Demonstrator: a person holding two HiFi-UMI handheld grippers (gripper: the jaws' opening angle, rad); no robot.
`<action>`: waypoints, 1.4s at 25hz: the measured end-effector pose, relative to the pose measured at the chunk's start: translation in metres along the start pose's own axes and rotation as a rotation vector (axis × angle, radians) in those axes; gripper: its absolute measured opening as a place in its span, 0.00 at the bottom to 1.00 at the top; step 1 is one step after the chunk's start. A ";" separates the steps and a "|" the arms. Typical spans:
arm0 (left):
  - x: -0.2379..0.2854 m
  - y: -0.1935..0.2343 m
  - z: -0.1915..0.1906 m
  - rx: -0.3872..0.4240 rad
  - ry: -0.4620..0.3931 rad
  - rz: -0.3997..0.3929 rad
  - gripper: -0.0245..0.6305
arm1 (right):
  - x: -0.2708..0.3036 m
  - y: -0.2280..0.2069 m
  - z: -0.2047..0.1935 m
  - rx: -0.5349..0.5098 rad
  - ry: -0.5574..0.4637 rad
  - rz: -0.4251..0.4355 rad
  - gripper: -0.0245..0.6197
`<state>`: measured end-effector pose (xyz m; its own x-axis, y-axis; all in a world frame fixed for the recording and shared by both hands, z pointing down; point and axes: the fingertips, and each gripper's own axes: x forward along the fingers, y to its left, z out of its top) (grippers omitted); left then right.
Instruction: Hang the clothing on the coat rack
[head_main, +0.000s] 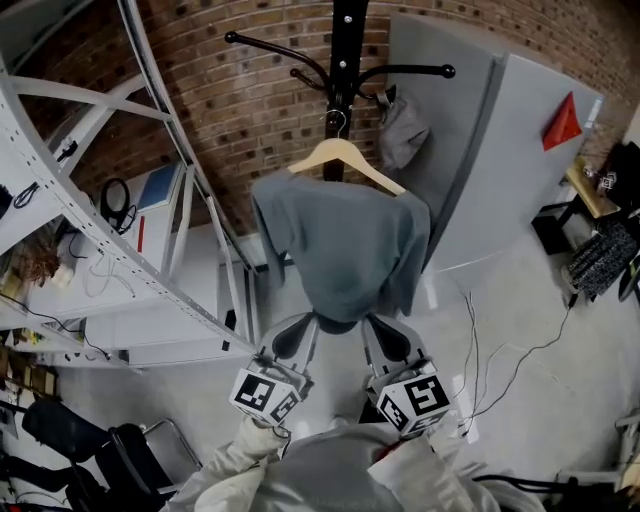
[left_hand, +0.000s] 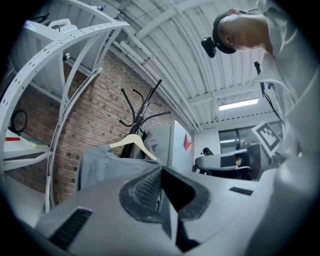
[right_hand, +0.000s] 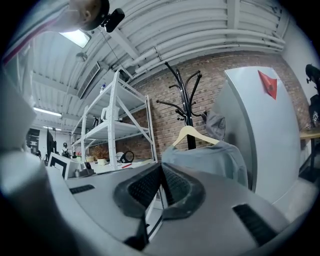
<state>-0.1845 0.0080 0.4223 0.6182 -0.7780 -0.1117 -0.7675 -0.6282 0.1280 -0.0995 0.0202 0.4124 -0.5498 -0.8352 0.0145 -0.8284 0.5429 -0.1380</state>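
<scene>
grey top (head_main: 345, 250) on wood hanger (head_main: 345, 155) hooked on coat rack (head_main: 347, 40). l gripper (head_main: 305, 325) & r gripper (head_main: 378, 325) low in front of it, fingers (left_hand: 146, 189) shut, holding nothing.

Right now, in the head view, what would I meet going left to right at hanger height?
From the left: white shelving rack → grey garment on the wooden hanger → grey cabinet.

The black coat rack (head_main: 349, 40) carries a wooden hanger (head_main: 341, 150) draped with a grey shirt (head_main: 345, 250); a grey cloth (head_main: 402, 135) hangs off its right arm.
</scene>
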 end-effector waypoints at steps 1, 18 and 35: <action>-0.003 -0.001 -0.001 0.006 0.004 0.006 0.05 | -0.002 0.002 -0.001 0.002 0.000 -0.004 0.08; -0.038 -0.010 -0.028 0.067 0.054 0.159 0.05 | -0.033 0.022 -0.012 -0.044 0.054 -0.026 0.08; -0.017 -0.017 -0.030 0.174 0.129 0.312 0.05 | -0.033 -0.012 -0.003 -0.111 0.010 0.017 0.08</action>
<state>-0.1771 0.0319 0.4514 0.3581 -0.9331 0.0326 -0.9326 -0.3592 -0.0348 -0.0714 0.0413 0.4164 -0.5645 -0.8251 0.0231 -0.8254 0.5639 -0.0282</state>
